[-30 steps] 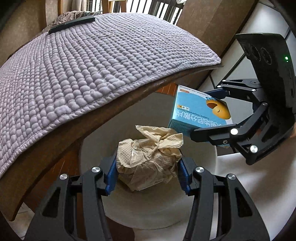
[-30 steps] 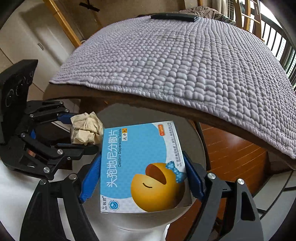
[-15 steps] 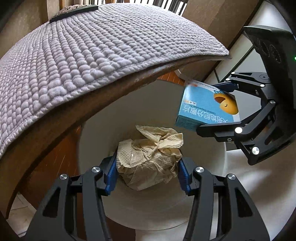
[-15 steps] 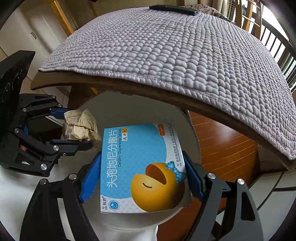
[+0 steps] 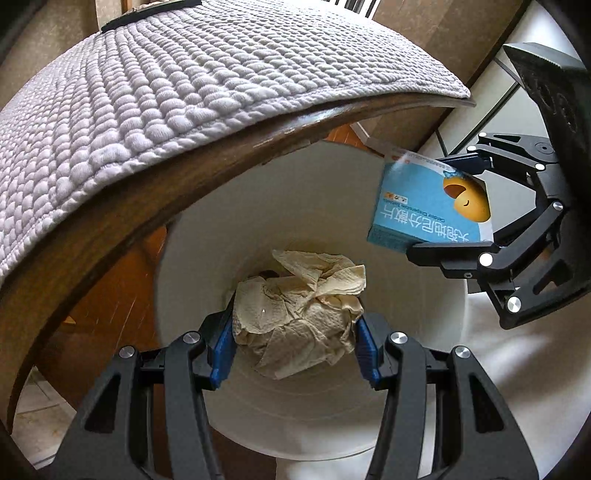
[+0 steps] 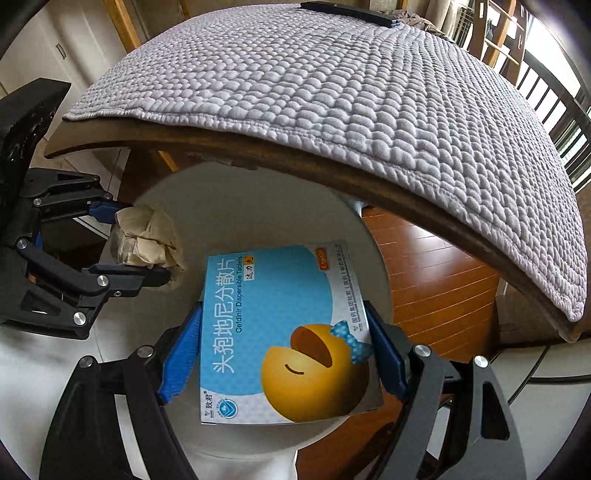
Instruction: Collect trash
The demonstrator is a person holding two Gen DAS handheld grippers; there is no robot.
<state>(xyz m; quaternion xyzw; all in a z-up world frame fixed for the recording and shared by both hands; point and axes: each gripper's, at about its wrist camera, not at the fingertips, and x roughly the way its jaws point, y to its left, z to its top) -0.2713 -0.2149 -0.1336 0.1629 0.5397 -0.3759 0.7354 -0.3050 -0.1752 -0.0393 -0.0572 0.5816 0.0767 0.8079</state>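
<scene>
A crumpled beige paper towel [image 5: 299, 314] is pinched between the blue pads of my left gripper [image 5: 293, 343], which points down into a white round bin [image 5: 184, 258]. In the right wrist view my right gripper [image 6: 284, 350] is shut on a blue medicine box [image 6: 273, 325] printed with a yellow cartoon face, held over the same bin [image 6: 258, 206]. Each camera sees the other hand's load: the box [image 5: 417, 210] in the right gripper [image 5: 443, 210] at the right, the paper wad [image 6: 144, 240] in the left gripper [image 6: 140, 243] at the left.
A wooden table edge [image 5: 147, 206] overhangs the far side of the bin, covered by a grey quilted cloth [image 6: 332, 92]. A flat black object [image 6: 347, 13] lies at its far end. Wooden floor [image 6: 436, 288] shows to the right, chairs [image 6: 491, 33] beyond.
Both grippers have sunk closer to the bin mouth, each keeping its load. The table edge now sits higher in both views and the bin looks larger.
</scene>
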